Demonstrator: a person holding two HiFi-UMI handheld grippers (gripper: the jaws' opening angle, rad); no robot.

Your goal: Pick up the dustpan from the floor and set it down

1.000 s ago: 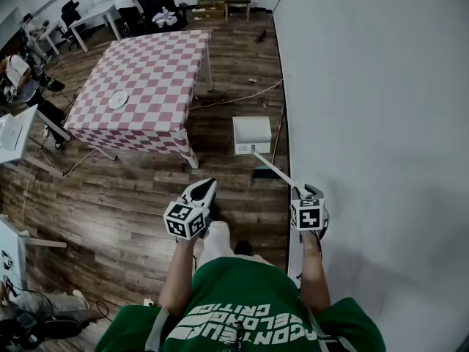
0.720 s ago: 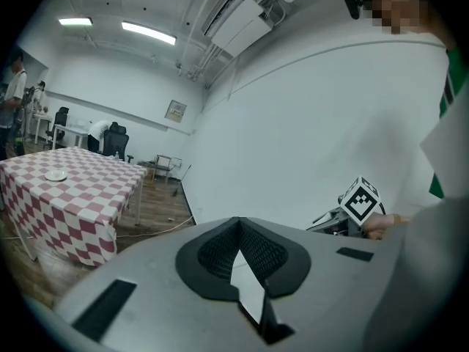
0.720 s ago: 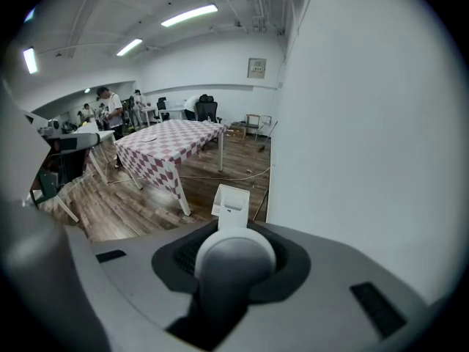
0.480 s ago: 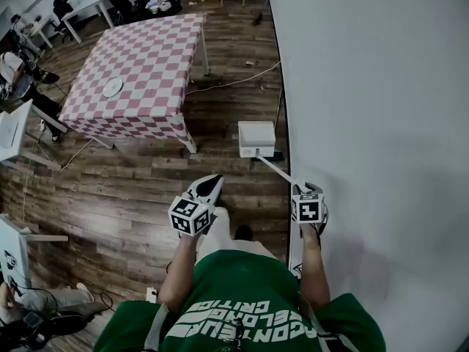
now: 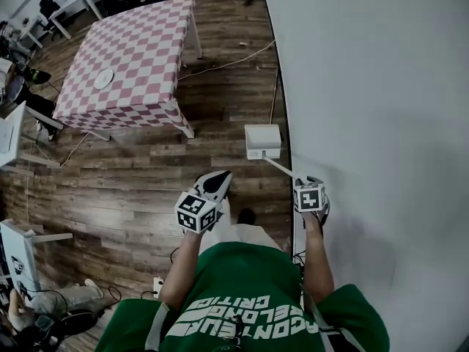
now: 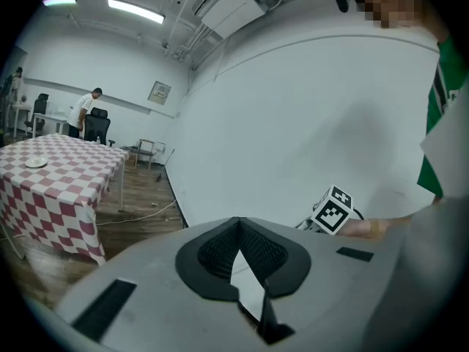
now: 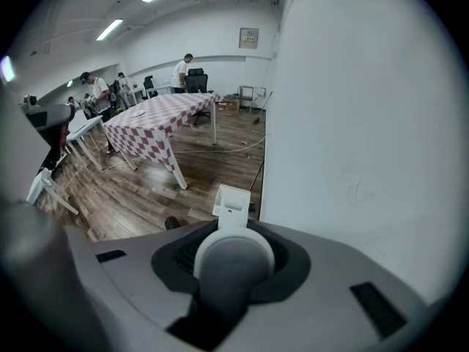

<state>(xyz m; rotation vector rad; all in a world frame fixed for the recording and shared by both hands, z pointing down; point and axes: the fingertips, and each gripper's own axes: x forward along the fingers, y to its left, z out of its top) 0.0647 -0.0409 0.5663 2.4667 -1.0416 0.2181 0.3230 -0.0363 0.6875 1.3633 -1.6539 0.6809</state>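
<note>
Head view: white wall (image 5: 366, 86) fills the rt side, wood floor (image 5: 146, 174) the rest, w/ its near part cut off by the person's green shirt (image 5: 242, 292). Checked table (image 5: 132, 64) is set well apart from the wall, so open floor is left betw. them. White dustpan (image 5: 262, 139), boxy w/ a long thin handle (image 5: 282, 170), is seen just beside the wall foot; whether it touches the floor can't be told. Handle end is clamped in the right gripper (image 5: 302, 183). Left gripper (image 5: 218, 180) is closed, nothing held.
</note>
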